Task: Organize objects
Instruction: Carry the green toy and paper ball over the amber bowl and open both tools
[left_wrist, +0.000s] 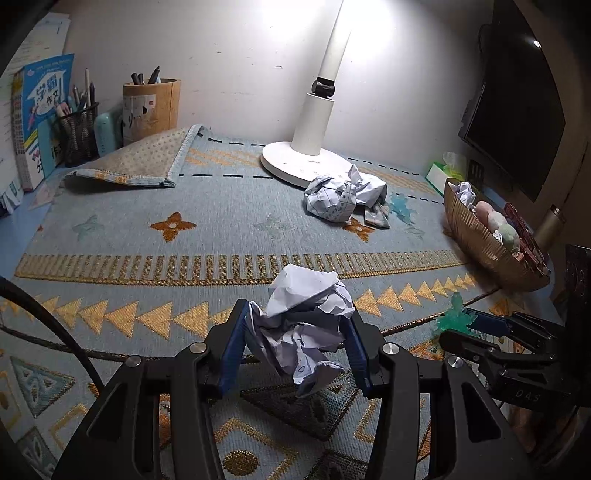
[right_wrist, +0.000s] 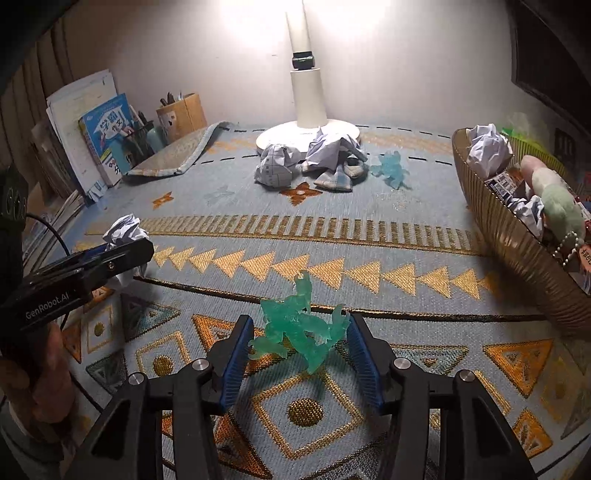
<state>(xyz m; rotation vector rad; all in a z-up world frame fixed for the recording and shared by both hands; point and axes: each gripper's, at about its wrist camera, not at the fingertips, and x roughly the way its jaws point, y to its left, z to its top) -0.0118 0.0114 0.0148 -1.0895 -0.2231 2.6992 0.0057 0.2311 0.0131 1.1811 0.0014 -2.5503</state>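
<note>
— What have the grippers got?

— My left gripper (left_wrist: 295, 343) is pinching a crumpled paper ball (left_wrist: 306, 325) above the patterned mat (left_wrist: 166, 206). My right gripper (right_wrist: 301, 347) straddles the green figurine (right_wrist: 299, 325); I can't tell whether its pads press it.

— Any writing?

— "GenRobot.AI" on the left gripper's side.

Black left gripper (left_wrist: 295, 345) and right gripper (right_wrist: 300, 352), ribbed blue pads, silver screws, white "GenRobot.AI" lettering, black cable
</note>
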